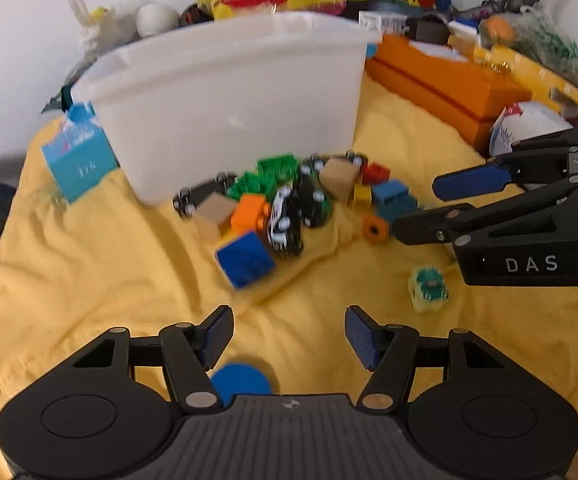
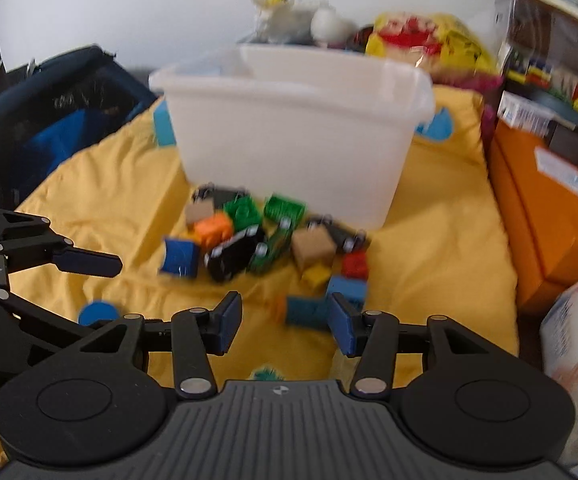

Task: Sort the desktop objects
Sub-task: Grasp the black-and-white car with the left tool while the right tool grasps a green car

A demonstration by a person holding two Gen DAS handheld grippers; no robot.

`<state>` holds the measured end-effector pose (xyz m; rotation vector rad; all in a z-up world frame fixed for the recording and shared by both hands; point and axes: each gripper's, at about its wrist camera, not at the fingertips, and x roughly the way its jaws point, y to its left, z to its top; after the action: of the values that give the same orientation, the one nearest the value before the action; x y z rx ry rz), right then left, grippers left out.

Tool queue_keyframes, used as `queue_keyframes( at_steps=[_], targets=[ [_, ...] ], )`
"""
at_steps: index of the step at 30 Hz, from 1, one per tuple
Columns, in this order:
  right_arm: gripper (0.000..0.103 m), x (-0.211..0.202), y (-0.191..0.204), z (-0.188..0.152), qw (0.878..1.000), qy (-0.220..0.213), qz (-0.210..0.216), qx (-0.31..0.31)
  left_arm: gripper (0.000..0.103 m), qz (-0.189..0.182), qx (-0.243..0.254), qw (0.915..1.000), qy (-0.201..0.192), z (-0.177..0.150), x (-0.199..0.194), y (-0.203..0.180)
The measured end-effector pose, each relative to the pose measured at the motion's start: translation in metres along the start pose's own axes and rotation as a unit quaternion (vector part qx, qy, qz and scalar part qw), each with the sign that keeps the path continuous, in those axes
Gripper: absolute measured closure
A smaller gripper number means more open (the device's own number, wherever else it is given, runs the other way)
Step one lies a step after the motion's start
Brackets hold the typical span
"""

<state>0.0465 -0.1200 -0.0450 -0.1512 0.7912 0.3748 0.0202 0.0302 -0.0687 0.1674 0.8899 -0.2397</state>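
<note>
Now the left gripper (image 1: 289, 334) hangs spread and empty over the yellow cloth (image 1: 109, 260); the right gripper (image 2: 285, 322), equally spread, faces the toy pile (image 2: 265, 240) before the white tub (image 2: 297, 136).

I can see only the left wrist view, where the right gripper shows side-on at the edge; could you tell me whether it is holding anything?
Observer: No. In the right wrist view the right gripper is open with nothing between its pads. A teal brick lies on the yellow cloth just ahead of them.
Operator: Thank you. And what is the dark shape beyond the cloth's left edge?
Observer: It is a dark blue fabric basket, open at the top, standing beside the cloth.
</note>
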Motion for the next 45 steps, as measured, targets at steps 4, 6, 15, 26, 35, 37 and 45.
queue_keyframes(
  at_steps=[4, 6, 15, 26, 35, 37, 45],
  targets=[
    [0.055, 0.005, 0.008, -0.006, 1.0, 0.01, -0.004, -0.018, 0.039, -0.001, -0.002, 1.0, 0.008, -0.006, 0.004, 0.003],
    [0.058, 0.008, 0.012, -0.008, 0.999, 0.013, -0.005, -0.029, 0.041, 0.001, -0.004, 1.0, 0.005, -0.007, 0.004, 0.006],
    [0.063, 0.012, 0.009, -0.008, 0.999, 0.012, -0.024, -0.038, 0.042, -0.034, -0.005, 0.9988, -0.034, 0.023, 0.013, 0.018],
    [0.063, 0.005, -0.006, -0.007, 0.999, -0.002, -0.042, 0.002, 0.073, -0.029, 0.009, 0.9993, -0.023, 0.052, 0.064, 0.01],
    [0.063, 0.038, -0.007, 0.021, 0.998, 0.0, 0.024, 0.056, 0.083, -0.046, -0.004, 0.9987, -0.019, 0.03, 0.04, 0.023],
    [0.062, 0.056, -0.008, 0.033, 0.996, 0.014, 0.028, 0.083, 0.083, -0.044, -0.004, 0.9988, -0.019, 0.029, 0.041, 0.024],
    [0.08, 0.101, -0.001, 0.045, 0.997, 0.063, 0.012, 0.049, 0.08, -0.038, -0.007, 0.9991, -0.02, 0.033, 0.045, 0.023]
  ],
)
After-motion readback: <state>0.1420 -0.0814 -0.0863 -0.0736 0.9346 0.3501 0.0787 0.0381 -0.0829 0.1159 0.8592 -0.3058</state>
